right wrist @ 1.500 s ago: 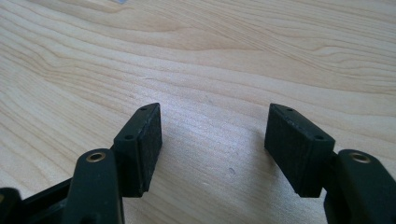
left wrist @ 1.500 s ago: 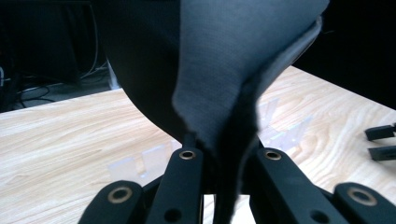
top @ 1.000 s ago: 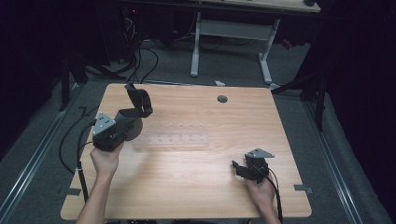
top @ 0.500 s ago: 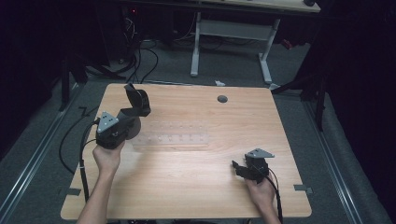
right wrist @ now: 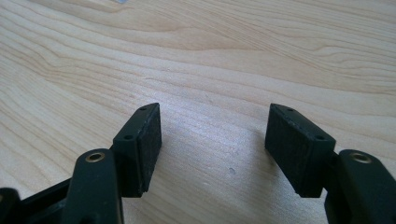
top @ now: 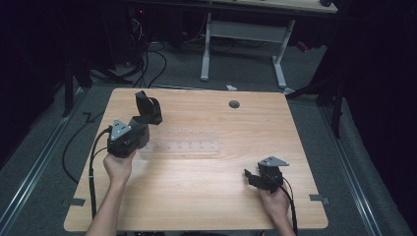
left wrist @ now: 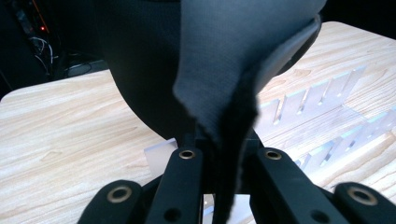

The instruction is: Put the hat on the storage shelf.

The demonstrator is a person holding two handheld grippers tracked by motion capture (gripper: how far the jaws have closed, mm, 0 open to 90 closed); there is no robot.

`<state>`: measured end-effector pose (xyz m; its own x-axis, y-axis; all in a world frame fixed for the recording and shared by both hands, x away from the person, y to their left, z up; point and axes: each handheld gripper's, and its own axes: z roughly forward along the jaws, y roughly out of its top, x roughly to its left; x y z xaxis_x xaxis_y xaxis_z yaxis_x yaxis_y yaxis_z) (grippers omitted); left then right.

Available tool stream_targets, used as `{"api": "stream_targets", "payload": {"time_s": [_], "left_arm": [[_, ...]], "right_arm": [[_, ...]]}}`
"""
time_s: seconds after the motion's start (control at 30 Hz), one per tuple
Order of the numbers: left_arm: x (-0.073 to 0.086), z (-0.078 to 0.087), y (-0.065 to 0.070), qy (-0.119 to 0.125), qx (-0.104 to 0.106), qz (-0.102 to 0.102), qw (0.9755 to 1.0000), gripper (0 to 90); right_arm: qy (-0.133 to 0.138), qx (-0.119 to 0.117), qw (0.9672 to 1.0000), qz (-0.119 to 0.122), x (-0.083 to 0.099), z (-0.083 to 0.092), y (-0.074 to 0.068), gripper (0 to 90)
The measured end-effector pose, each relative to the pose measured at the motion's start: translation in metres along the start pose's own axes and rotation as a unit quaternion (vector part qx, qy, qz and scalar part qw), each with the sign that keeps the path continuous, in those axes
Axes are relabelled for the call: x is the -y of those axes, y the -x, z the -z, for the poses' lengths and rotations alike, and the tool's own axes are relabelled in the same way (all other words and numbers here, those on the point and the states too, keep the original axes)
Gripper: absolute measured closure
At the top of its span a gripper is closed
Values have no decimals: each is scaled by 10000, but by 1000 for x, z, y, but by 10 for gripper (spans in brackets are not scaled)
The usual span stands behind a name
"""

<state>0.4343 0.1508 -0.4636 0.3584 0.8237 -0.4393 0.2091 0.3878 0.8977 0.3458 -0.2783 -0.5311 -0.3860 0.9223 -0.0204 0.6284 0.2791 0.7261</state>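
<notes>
My left gripper (top: 143, 121) stands at the table's left, its jaws shut on the edge of a black fabric piece (top: 147, 107) that rises above it. In the left gripper view the black fabric piece (left wrist: 219, 70) is pinched between the jaws of the left gripper (left wrist: 226, 156) and hangs just over the left end of a clear slotted rack (left wrist: 322, 93). That clear rack (top: 184, 145) lies flat mid-table. My right gripper (top: 250, 176) rests low near the front right, open, and in its own view the right gripper (right wrist: 215, 135) has bare wood between its pads.
The wooden table (top: 196, 201) has a round dark grommet (top: 234, 104) near its far edge. Beyond it stands a white desk frame (top: 243, 34), with cables (top: 147, 56) on the grey floor. A cable trails from each gripper off the front edge.
My left gripper has sunk a little and shifted slightly right with the fabric, toward the rack's left end. The right gripper has stayed where it was.
</notes>
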Motion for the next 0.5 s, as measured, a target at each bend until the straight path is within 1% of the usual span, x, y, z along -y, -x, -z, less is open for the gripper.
{"api": "stream_targets", "payload": {"time_s": [0.03, 0.1, 0.23, 0.33, 0.47, 0.5], "left_arm": [[1, 0, -1, -10, -4, -17, 10000, 851], [4, 0, -2, -9, -3, 12, 10000, 850], [10, 1, -4, -123, -4, 12, 9999, 842], [13, 3, -5, -156, 2, 4, 9999, 831], [17, 7, -8, -285, -70, 1, 9996, 801], [18, 7, -9, -277, -100, 27, 9996, 801]], "right_arm": [[1, 0, 10000, 1, 0, 0, 0, 367], [1, 0, 10000, 1, 0, 0, 0, 367], [1, -1, 10000, 1, 0, 0, 0, 366], [0, -1, 10000, 0, 0, 0, 0, 366], [0, -1, 10000, 0, 0, 0, 0, 366], [1, -1, 10000, 0, 0, 0, 0, 366]]}}
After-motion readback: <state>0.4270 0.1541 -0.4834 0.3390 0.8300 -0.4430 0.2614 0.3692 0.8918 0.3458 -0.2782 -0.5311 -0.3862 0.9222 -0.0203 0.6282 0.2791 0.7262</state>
